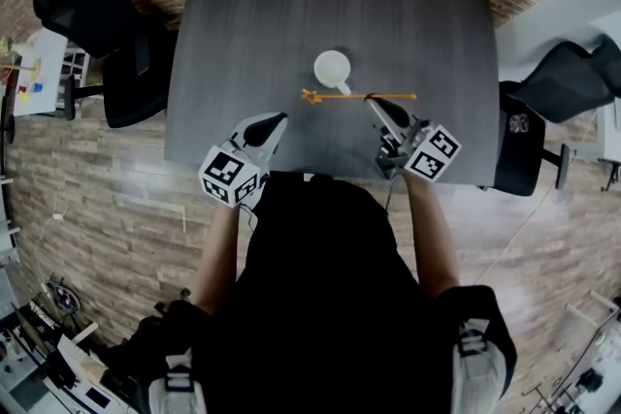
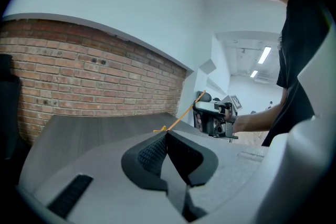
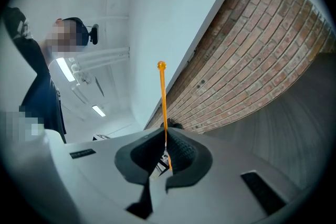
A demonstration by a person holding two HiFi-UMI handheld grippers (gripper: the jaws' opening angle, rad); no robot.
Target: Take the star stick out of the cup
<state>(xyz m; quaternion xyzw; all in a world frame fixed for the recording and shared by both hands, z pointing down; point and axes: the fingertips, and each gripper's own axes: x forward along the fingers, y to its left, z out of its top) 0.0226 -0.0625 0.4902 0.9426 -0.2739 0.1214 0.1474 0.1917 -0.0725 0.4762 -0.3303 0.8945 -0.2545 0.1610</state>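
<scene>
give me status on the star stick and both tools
Right tool shut on star stick. Stick out of cup, crosswise in front of it. Left tool shut, empty. Nothing in the way.

The person wears a black short-sleeved top [image 1: 320,286]. The left gripper [image 1: 279,118] and right gripper [image 1: 372,101] are pale grey shells with black ribbed pads [image 2: 152,153] (each carries a white cube [image 1: 233,177] printed with black square markers).

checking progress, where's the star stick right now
Head view: the star stick is out of the cup, clamped crosswise in the right gripper, just on the cup's near side.
</scene>
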